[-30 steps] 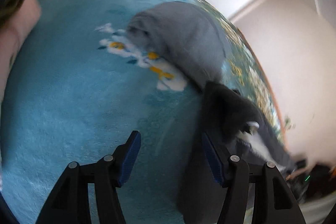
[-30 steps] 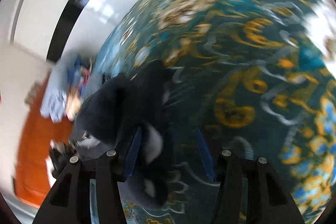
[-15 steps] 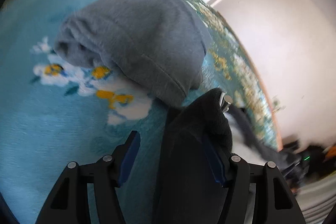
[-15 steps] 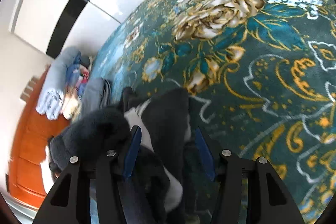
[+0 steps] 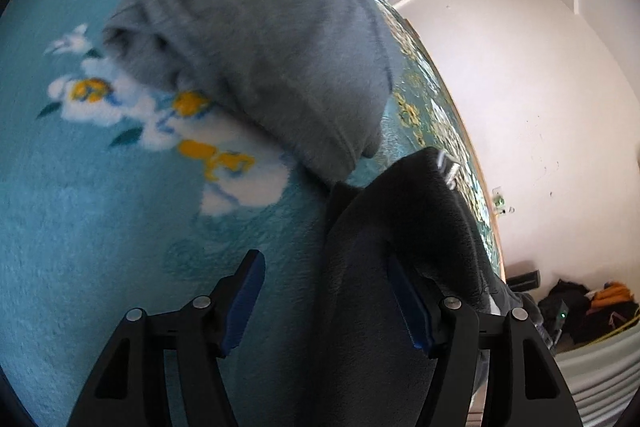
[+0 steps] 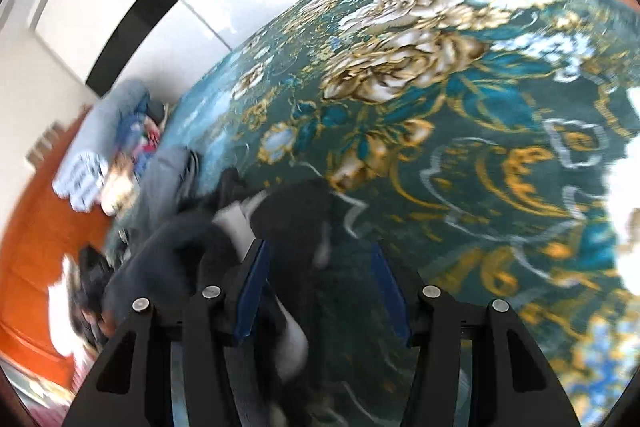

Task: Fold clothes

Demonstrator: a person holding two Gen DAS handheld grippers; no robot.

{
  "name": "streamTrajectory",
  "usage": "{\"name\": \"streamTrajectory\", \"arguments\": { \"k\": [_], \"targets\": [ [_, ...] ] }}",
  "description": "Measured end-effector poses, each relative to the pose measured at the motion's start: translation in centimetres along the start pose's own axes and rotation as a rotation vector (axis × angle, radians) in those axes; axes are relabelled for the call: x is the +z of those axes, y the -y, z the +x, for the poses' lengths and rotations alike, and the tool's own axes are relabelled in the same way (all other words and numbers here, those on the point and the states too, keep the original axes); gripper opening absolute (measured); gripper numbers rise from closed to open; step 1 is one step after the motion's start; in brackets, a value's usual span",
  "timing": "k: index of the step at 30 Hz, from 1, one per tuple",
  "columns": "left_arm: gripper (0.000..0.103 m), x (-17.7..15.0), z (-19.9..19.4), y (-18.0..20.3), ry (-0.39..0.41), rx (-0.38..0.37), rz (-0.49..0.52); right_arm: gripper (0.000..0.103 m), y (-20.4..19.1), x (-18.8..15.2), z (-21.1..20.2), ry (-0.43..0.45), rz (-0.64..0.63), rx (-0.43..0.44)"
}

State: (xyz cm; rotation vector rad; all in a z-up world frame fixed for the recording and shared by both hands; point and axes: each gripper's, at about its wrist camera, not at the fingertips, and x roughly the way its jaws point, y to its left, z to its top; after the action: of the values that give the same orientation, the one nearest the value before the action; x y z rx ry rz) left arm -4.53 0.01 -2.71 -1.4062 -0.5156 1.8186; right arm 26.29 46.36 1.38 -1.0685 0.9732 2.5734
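The floral blanket fills the left wrist view from six round to eleven o'clock, turquoise plush with white and yellow flowers, and in the right wrist view its darker teal and gold part runs from twelve to five. On it, at about twelve o'clock from the left gripper, lies a folded grey garment, already made up into a rounded bundle. The piece in work is the dark fleece garment with white patches: it comes up from six o'clock through that gripper's gap, leaning toward the right finger, its long axis running away toward one o'clock. The left gripper's jaws stand spread; cloth sits between them, yet the left pad is clear of it and whether the right pad presses is hard to tell. From the right gripper the same garment lies at ten to eleven o'clock and trails down through the gap to six; these jaws stand about half apart, cloth crowding the left finger, and the blur hides whether they pinch it. By my reading both tools sit over the near end, so the next fold would carry it toward the far end. A heap of blue clothes waits at nine o'clock by the orange wood edge, and nothing blocks the path.
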Motion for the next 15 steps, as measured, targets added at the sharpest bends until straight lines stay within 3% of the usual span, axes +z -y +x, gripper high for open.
{"name": "streamTrajectory", "arguments": {
  "k": [4,7,13,15],
  "targets": [
    [0.068,0.9,0.4,0.8,-0.021,0.041,0.034,0.055,-1.6,-0.3,0.1,-0.03,-0.123,-0.039],
    [0.068,1.5,0.3,1.3,-0.037,0.07,0.064,0.055,-3.5,0.9,1.1,0.003,-0.209,-0.03],
    [0.066,1.9,-0.5,1.5,-0.05,0.075,0.092,0.056,-5.7,2.8,4.7,-0.018,-0.282,0.051],
    [0.061,1.6,-0.9,1.6,-0.04,0.072,0.103,0.056,-6.2,2.5,4.7,-0.017,-0.292,0.071]
  ]
}}
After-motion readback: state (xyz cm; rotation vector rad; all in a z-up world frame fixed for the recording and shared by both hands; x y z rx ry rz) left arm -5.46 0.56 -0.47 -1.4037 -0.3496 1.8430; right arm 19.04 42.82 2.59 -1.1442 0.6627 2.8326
